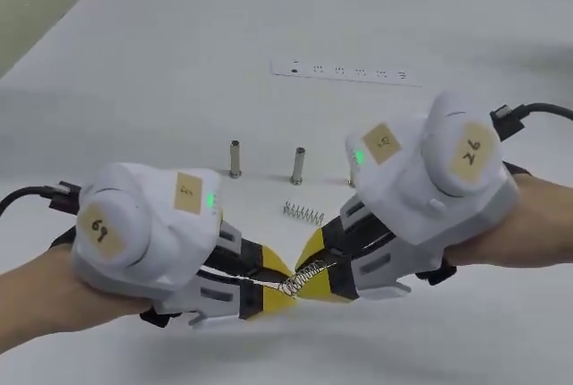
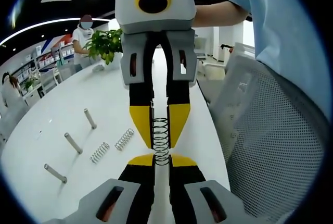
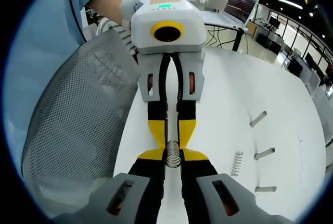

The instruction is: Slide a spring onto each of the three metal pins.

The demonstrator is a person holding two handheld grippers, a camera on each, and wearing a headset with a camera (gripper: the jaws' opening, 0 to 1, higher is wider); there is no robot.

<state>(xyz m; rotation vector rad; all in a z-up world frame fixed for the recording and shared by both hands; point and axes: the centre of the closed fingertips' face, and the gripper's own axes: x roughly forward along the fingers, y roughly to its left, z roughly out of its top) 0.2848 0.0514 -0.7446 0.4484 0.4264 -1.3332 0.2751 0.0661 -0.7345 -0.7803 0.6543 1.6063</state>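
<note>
A small steel spring (image 1: 302,278) hangs just above the table between my two grippers, which meet tip to tip. My left gripper (image 1: 285,294) is shut on one end of the spring (image 2: 161,153). My right gripper (image 1: 312,276) is shut on the rest of the coil (image 3: 173,154). Three upright metal pins stand in a row behind them: the left pin (image 1: 235,158), the middle pin (image 1: 298,166) and a third pin (image 1: 351,179) mostly hidden by the right gripper. All three are bare. Two loose springs (image 2: 100,152) (image 2: 124,139) lie beside the pins.
A white power strip (image 1: 345,72) lies further back on the white table (image 1: 161,72). A mesh chair (image 2: 260,130) stands at the near edge. A potted plant (image 2: 106,44) and a laptop (image 3: 243,2) sit at the table's far ends.
</note>
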